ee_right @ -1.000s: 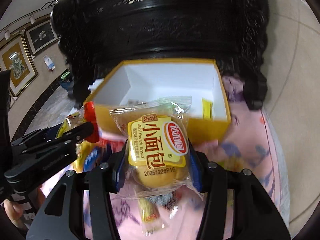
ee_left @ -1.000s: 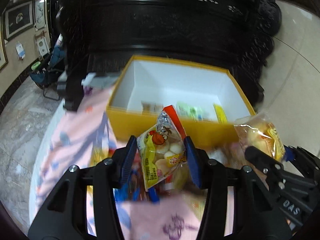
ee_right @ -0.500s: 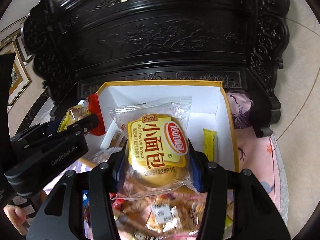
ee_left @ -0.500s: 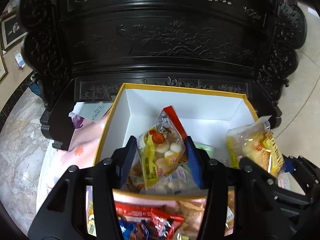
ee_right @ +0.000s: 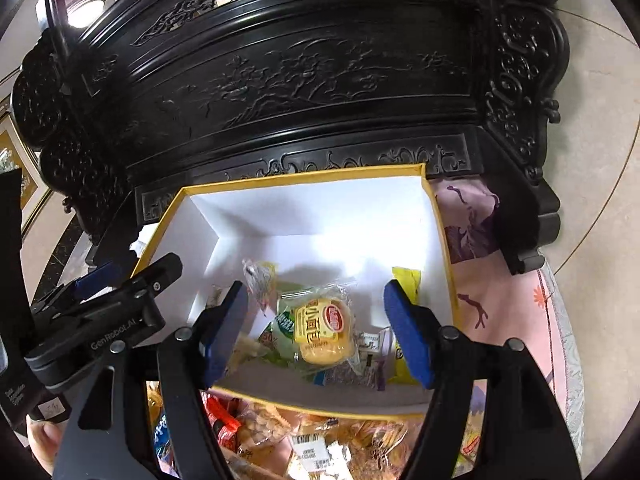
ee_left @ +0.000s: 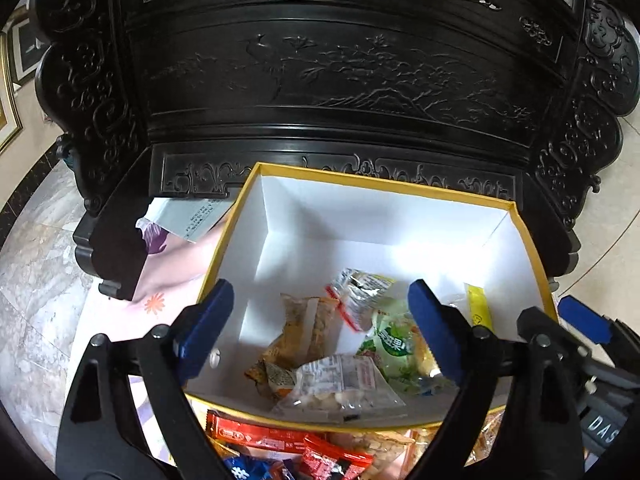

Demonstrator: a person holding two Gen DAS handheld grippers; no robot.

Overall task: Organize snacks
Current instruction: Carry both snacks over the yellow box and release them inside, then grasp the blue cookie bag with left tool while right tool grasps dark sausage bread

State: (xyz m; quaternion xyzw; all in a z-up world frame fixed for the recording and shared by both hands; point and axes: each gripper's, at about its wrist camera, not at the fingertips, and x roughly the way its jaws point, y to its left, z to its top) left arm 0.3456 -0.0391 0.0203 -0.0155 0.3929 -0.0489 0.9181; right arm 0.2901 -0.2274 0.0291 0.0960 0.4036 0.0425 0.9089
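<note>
A yellow-rimmed white box (ee_left: pixel 384 188) (ee_right: pixel 304 174) holds several snack packets. The yellow French-bread packet (ee_right: pixel 322 330) lies in it on a green packet (ee_left: pixel 394 346). The red-edged clear packet (ee_left: pixel 356 294) lies there too, by a clear packet of white candies (ee_left: pixel 340 390). My left gripper (ee_left: pixel 316 334) is open and empty above the box's near left part. My right gripper (ee_right: pixel 316 334) is open and empty above the bread packet; it also shows at the right of the left wrist view (ee_left: pixel 576 328).
Loose snacks, red and blue wrappers (ee_left: pixel 288 446) and bread packets (ee_right: pixel 320 444), lie on the pink floral cloth (ee_right: pixel 516 308) in front of the box. A black carved wooden cabinet (ee_left: pixel 340 80) stands right behind it. A paper slip (ee_left: pixel 188 216) lies left of the box.
Both grippers moved forward over the box and opened. The red-edged packet dropped from the left gripper and the bread packet from the right; both now lie in the box.
</note>
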